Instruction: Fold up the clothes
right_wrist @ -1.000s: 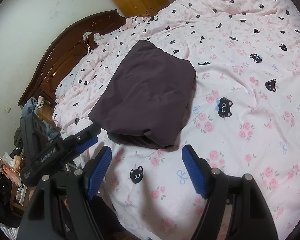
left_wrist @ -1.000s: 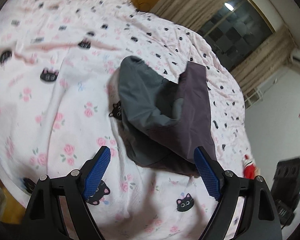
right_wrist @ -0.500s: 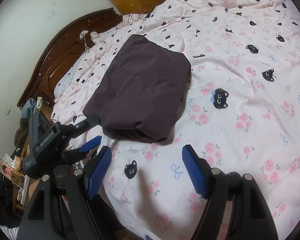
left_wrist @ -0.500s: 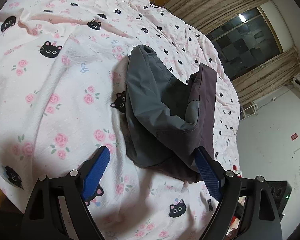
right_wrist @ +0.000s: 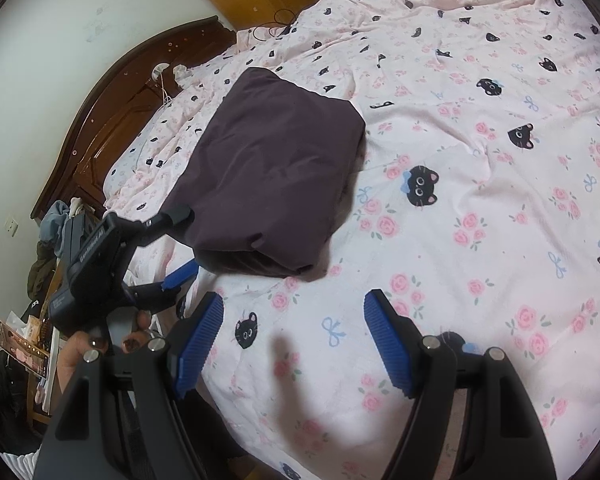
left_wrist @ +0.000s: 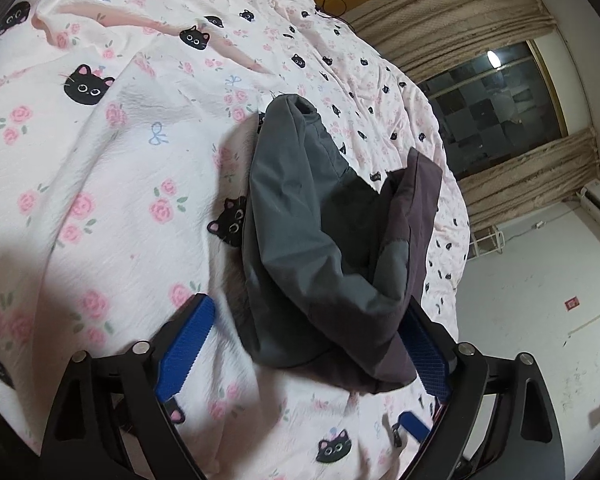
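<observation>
While the folded dark garment (right_wrist: pixel 268 176) lies on the pink cat-and-rose bedspread (right_wrist: pixel 480 208), the left gripper (left_wrist: pixel 304 344) sits at its near edge with jaws opening; the cloth lies between the blue pads, the right-hand pad (left_wrist: pixel 424 356) partly covered by a drooping fold, and whether it presses there cannot be told. In the left wrist view the garment shows a grey lining (left_wrist: pixel 296 208) and stands up loosely. The right gripper (right_wrist: pixel 294 336) hovers over bare bedspread just short of the garment, jaws wide and empty. A person's hand (right_wrist: pixel 100 344) grips the left tool's handle. Around the bed: a dark wooden headboard (right_wrist: pixel 100 132), a cluttered bedside surface (right_wrist: pixel 28 344), a curtained window (left_wrist: pixel 496 108), a cable (right_wrist: pixel 276 28) near the pillows.
</observation>
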Demonstrator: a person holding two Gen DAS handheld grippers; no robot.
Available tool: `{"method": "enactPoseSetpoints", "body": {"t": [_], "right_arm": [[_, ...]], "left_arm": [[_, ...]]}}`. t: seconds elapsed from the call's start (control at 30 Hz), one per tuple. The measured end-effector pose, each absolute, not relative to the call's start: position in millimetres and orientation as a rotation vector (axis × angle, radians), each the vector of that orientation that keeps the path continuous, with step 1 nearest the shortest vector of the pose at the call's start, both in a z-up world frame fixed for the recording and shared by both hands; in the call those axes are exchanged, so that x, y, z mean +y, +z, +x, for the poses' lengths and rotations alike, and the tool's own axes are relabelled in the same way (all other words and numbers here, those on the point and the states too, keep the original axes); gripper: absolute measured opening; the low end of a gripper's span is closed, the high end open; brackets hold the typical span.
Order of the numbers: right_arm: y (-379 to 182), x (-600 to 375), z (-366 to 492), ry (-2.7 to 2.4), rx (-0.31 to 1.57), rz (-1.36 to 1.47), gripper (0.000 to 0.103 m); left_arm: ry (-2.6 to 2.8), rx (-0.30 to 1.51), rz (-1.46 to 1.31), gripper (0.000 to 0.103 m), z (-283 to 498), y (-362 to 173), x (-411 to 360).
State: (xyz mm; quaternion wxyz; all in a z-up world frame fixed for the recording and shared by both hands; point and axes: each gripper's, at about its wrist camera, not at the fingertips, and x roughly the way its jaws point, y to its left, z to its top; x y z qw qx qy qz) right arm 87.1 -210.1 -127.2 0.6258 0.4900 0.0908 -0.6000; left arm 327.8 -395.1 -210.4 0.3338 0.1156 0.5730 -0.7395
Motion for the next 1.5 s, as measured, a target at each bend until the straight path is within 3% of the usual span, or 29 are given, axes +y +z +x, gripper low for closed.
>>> {"method": "enactPoseSetpoints", "body": {"t": [0.23, 0.6, 0.63, 0.7, 0.8, 0.97, 1.1, 1.5], "right_arm": [[-130, -210, 90, -1.373, 0.223, 1.129, 0.075], [-132, -210, 89, -1.375, 0.234, 1.138, 0.075], [-132, -210, 88, -1.375, 0.234, 1.138, 0.075], [-133, -210, 87, -1.379, 0.232, 1.141, 0.075], [-134, -211, 84, -1.384, 0.227, 1.148, 0.075], [-135, -216, 80, -1.389, 0.221, 1.153, 0.075], [-136, -223, 72, -1.375, 0.182, 1.171, 0.075], [-162, -285, 38, -1.211, 0.011, 1.345, 0.075]], "left_arm": [[-1.935, 1.613, 0.248, 0.093, 327, -211, -414], [-2.074, 1.599, 0.523, 0.097, 296, -205, -445], [-2.082, 1.602, 0.511, 0.095, 298, -205, -446], [-2.091, 1.61, 0.493, 0.068, 302, -205, -447], [-2.101, 1.625, 0.499, 0.045, 305, -207, -446], [-2.144, 1.651, 0.49, 0.022, 308, -209, -442], [-2.131, 1.747, 0.416, 0.018, 318, -216, -442], [-2.103, 1.74, 0.416, 0.017, 323, -220, -441]]}}
